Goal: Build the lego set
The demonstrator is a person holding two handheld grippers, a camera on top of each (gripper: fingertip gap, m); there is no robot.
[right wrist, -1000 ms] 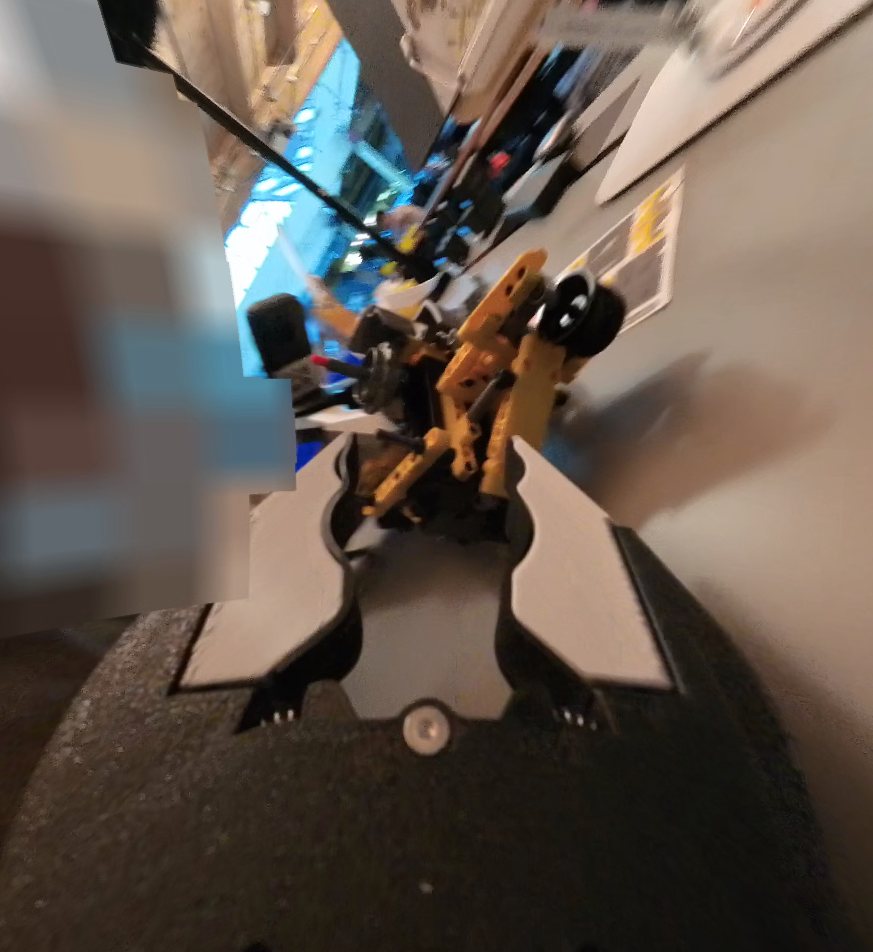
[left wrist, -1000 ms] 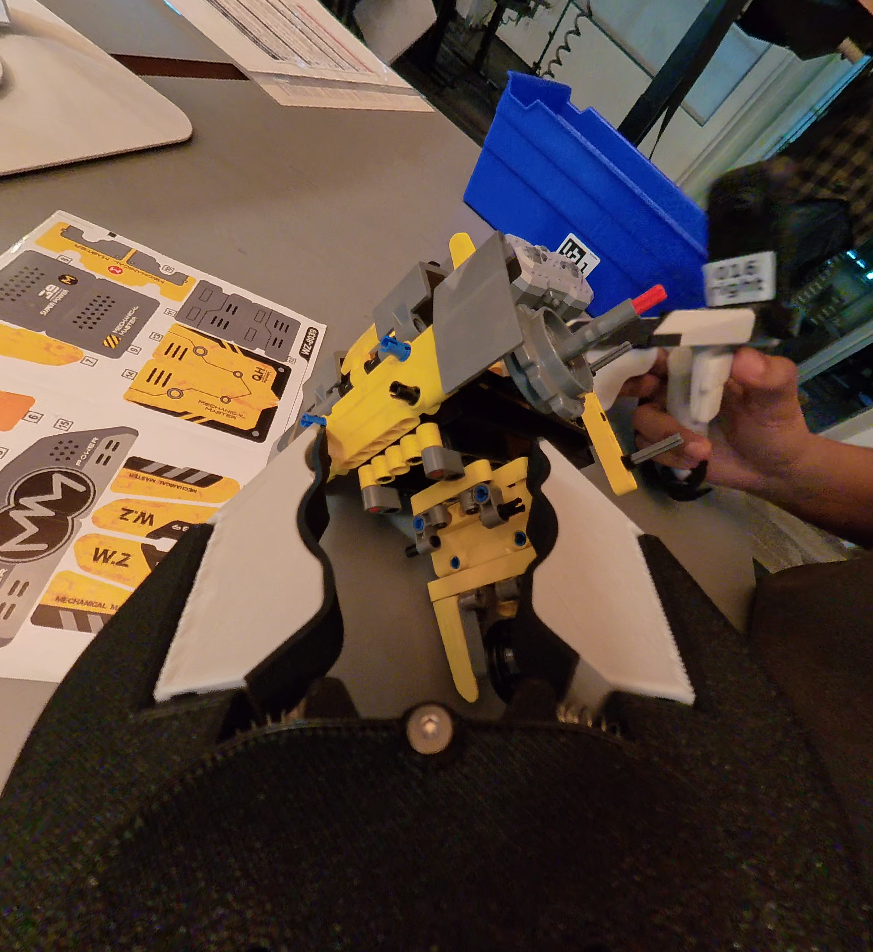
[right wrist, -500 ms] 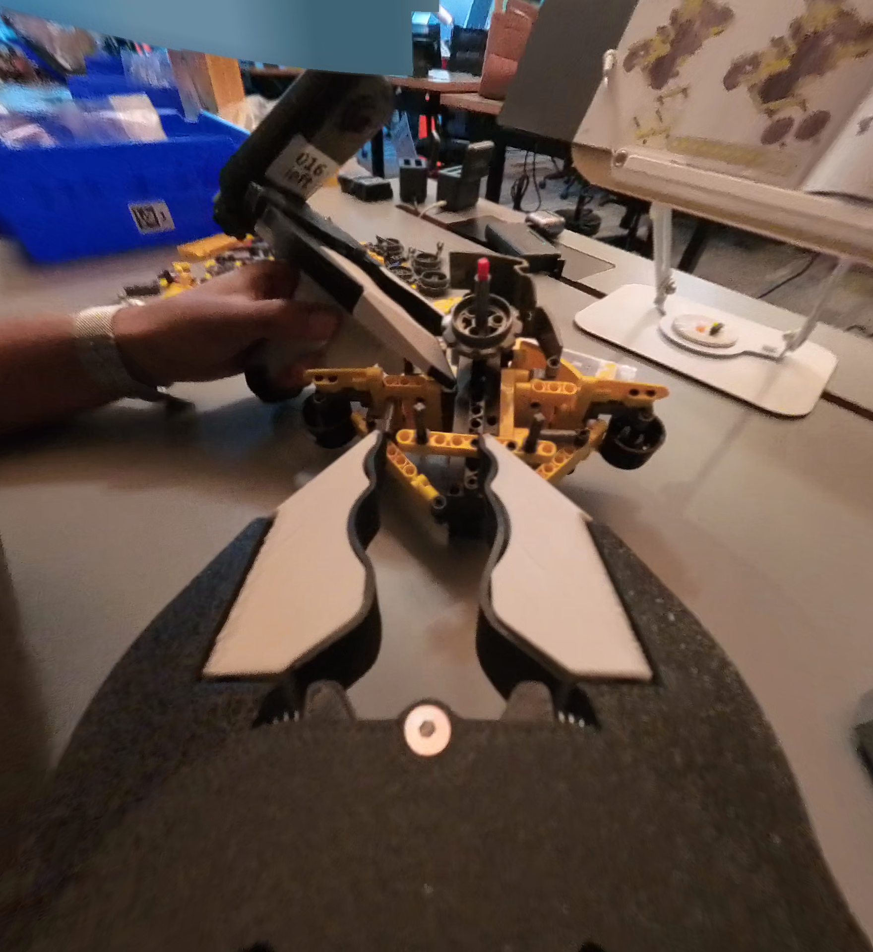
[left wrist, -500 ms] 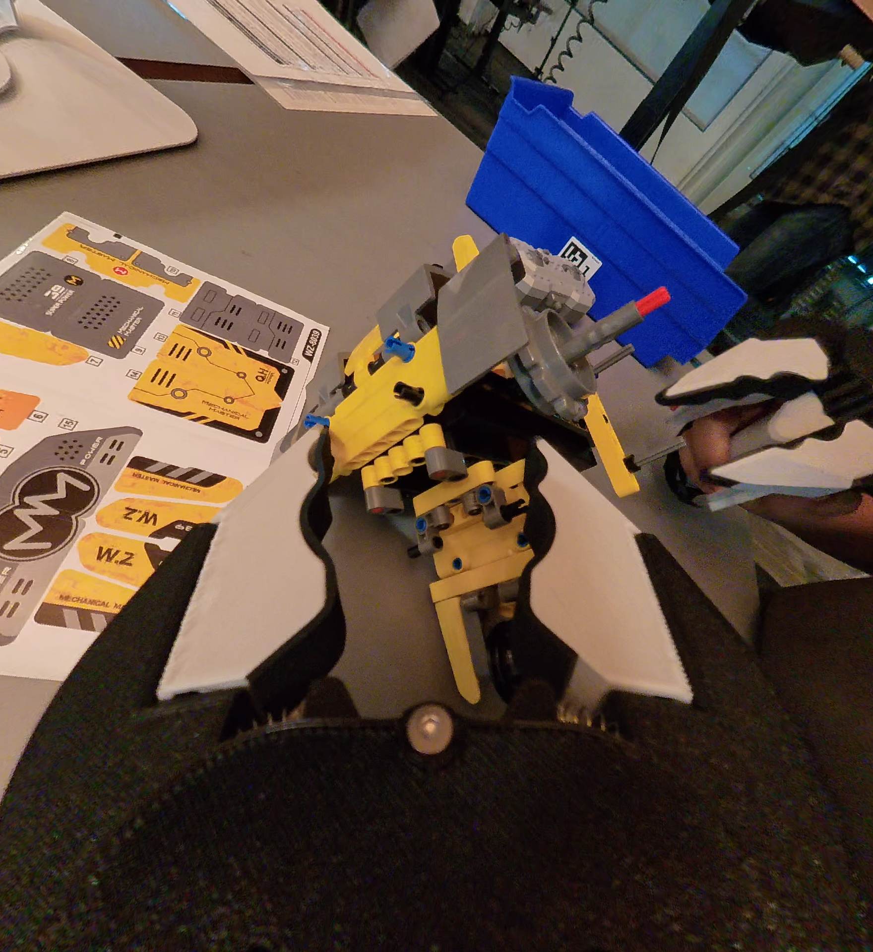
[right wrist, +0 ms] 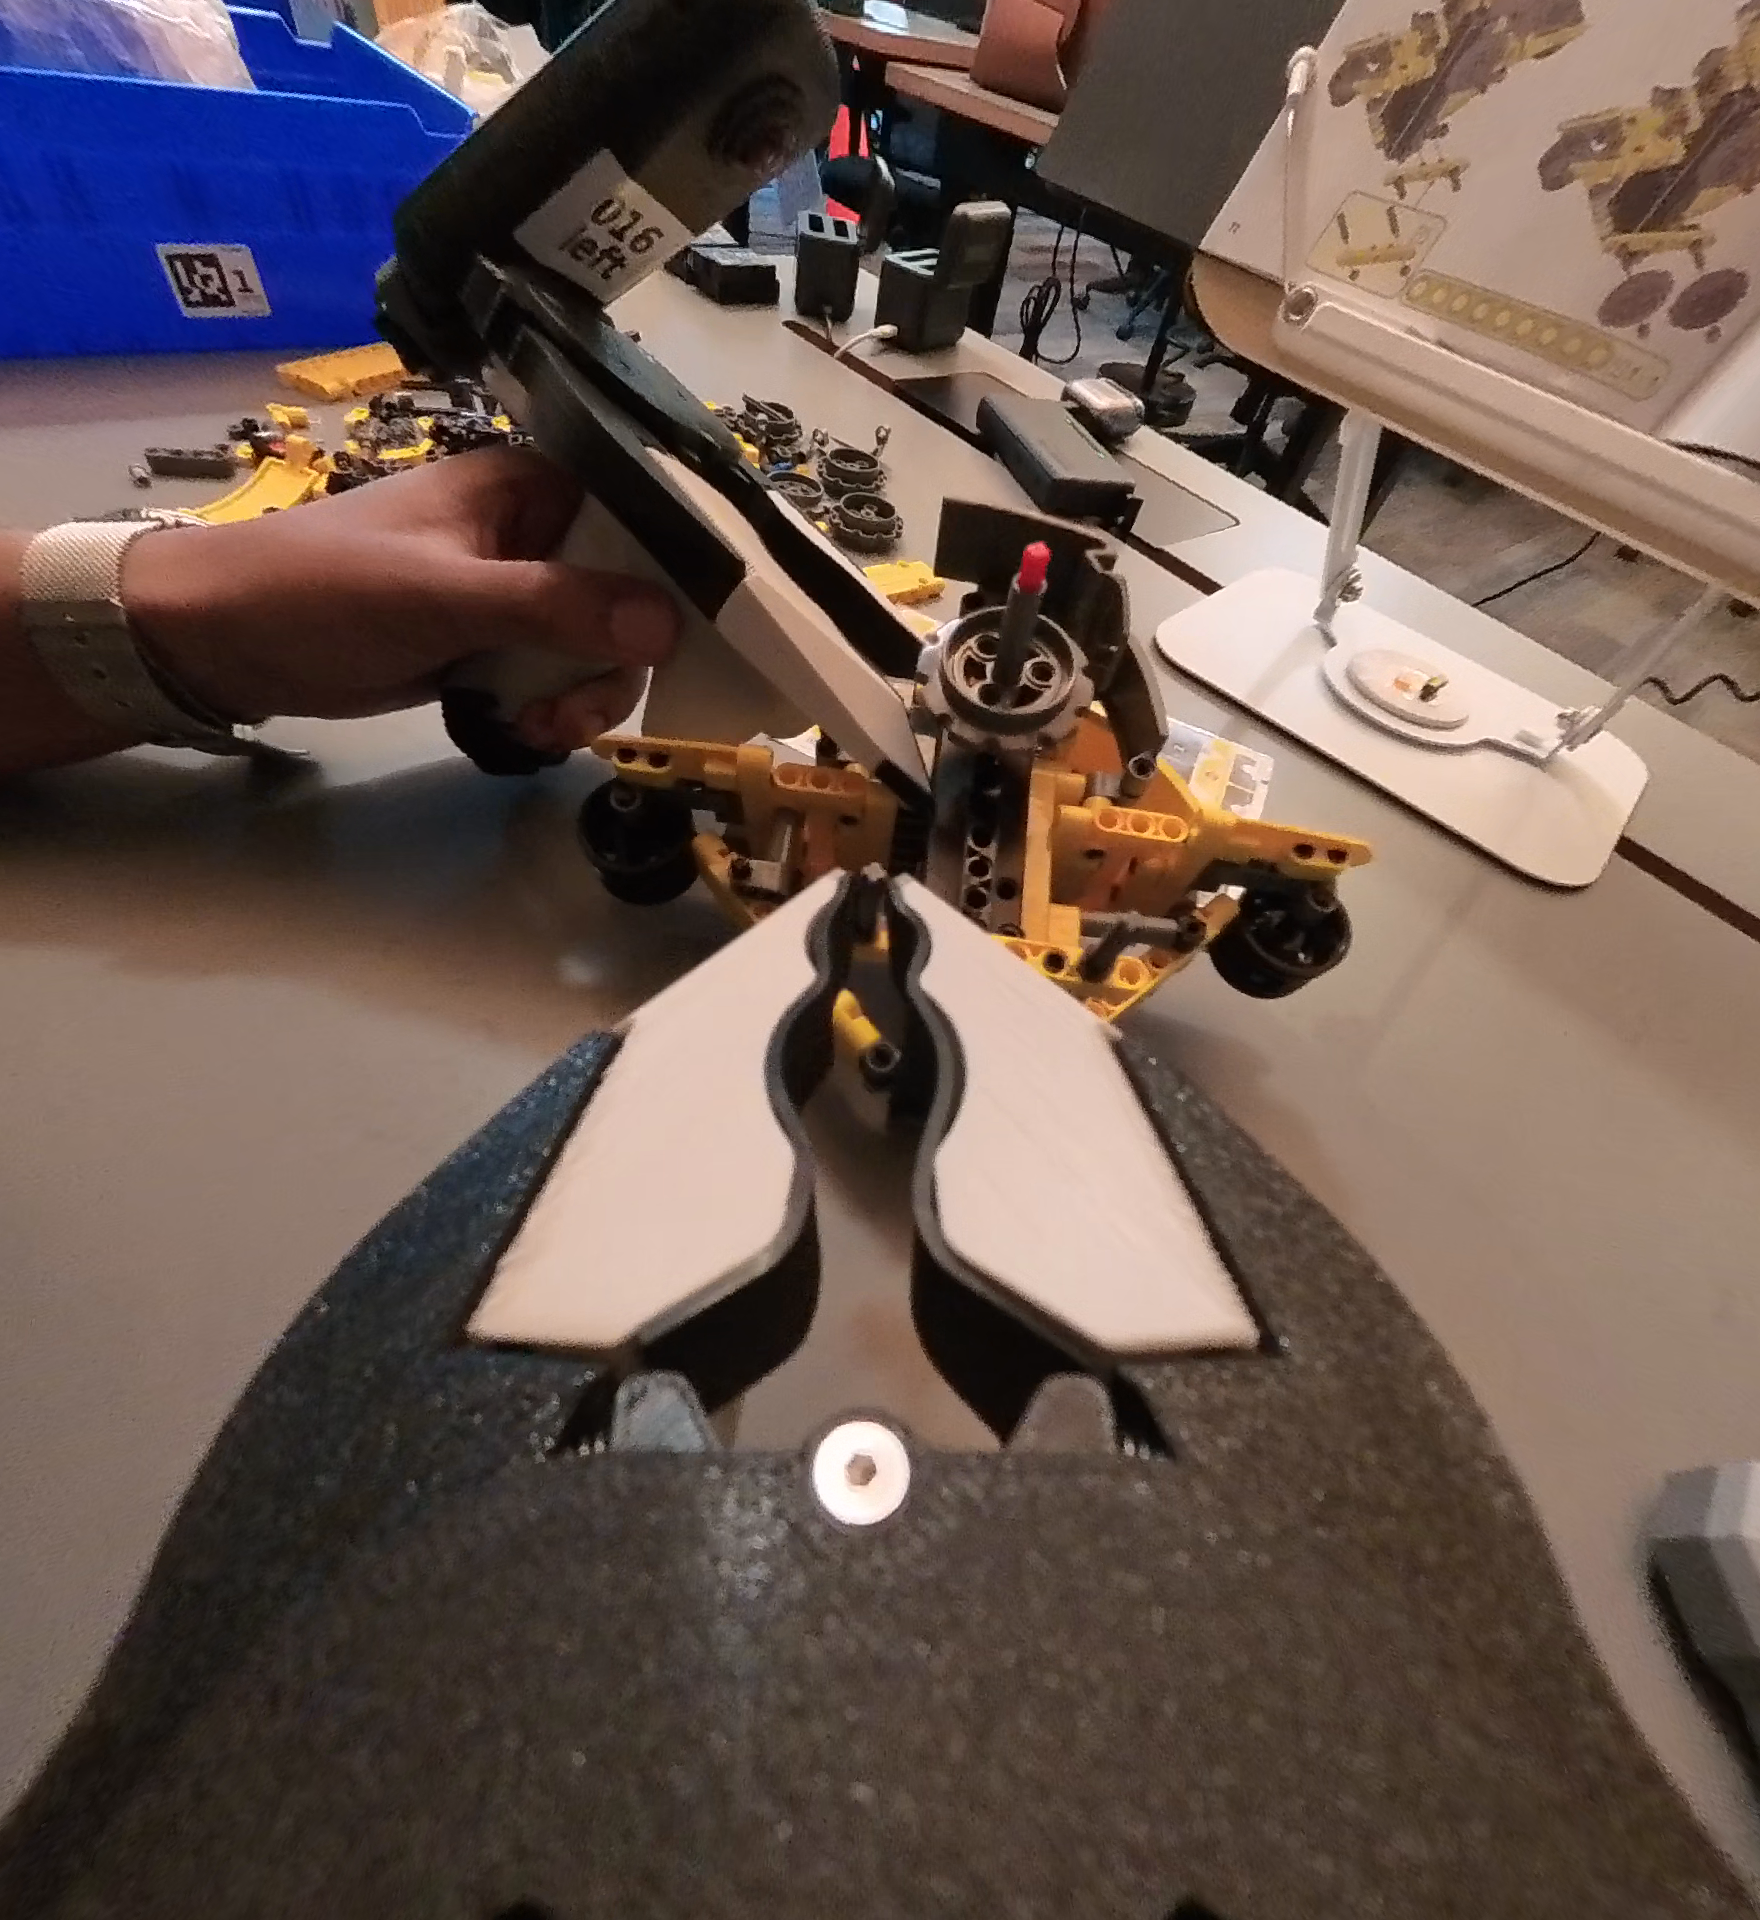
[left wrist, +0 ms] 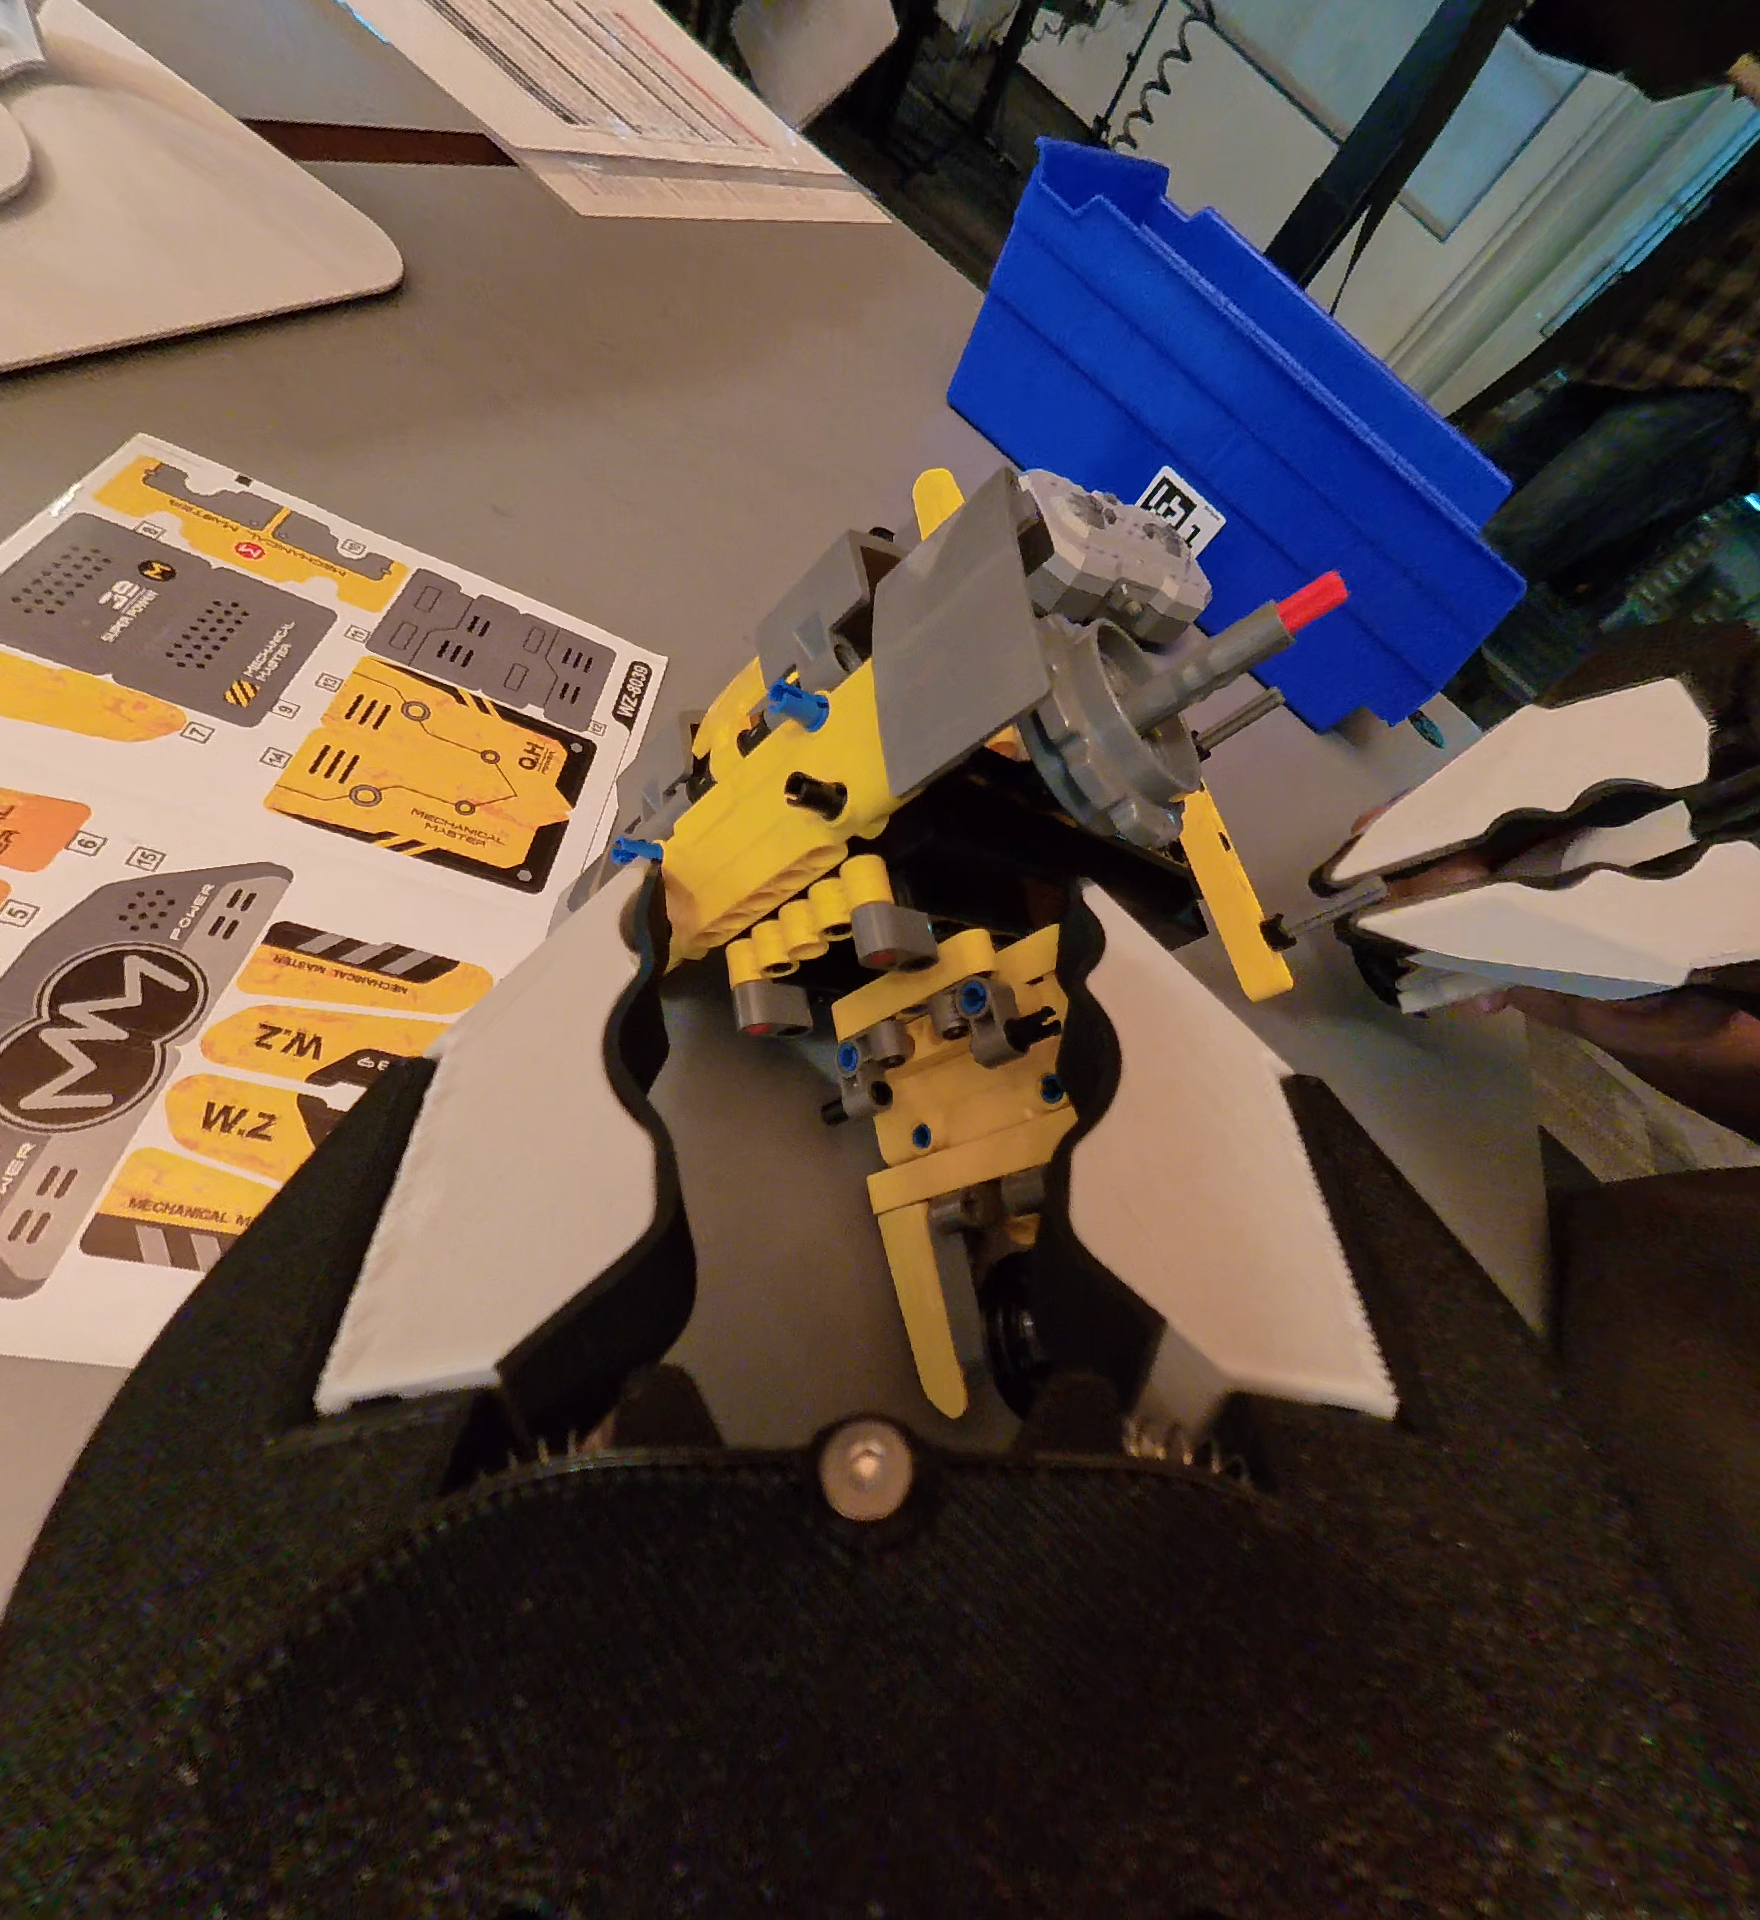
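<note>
A yellow and grey brick-built vehicle model (left wrist: 917, 831) is held tilted above the grey table (left wrist: 564, 343), its wheels (right wrist: 637, 831) visible at both ends in the right wrist view. A grey round hub (right wrist: 1006, 681) with a red-tipped axle (left wrist: 1260, 629) projects from its upper part.

The left gripper (left wrist: 860, 956) is clamped on the model: the yellow body is pressed between the two white fingers (left wrist: 512, 1174), which are spread to the width of the model. In the right wrist view the same gripper is seen gripped by a hand (right wrist: 388, 613) with a light wristband (right wrist: 76, 623).

The right gripper (right wrist: 868, 894) is drawn almost closed, and a thin dark pin (right wrist: 868, 902) protruding from the model is pinched between its fingertips. In the left wrist view this gripper is seen at the end of that pin beside a yellow beam (left wrist: 1234, 904) of the model.

A sticker sheet (left wrist: 232, 831) printed in yellow, orange and grey lies flat on the table to the left of the model. A blue bin (left wrist: 1219, 416) stands behind the model. Loose yellow and black parts (right wrist: 356, 447) and small tyres (right wrist: 855, 488) are scattered on the table in front of the bin. An open instruction booklet (right wrist: 1541, 208) is supported on a white stand (right wrist: 1427, 748) at the right
</note>
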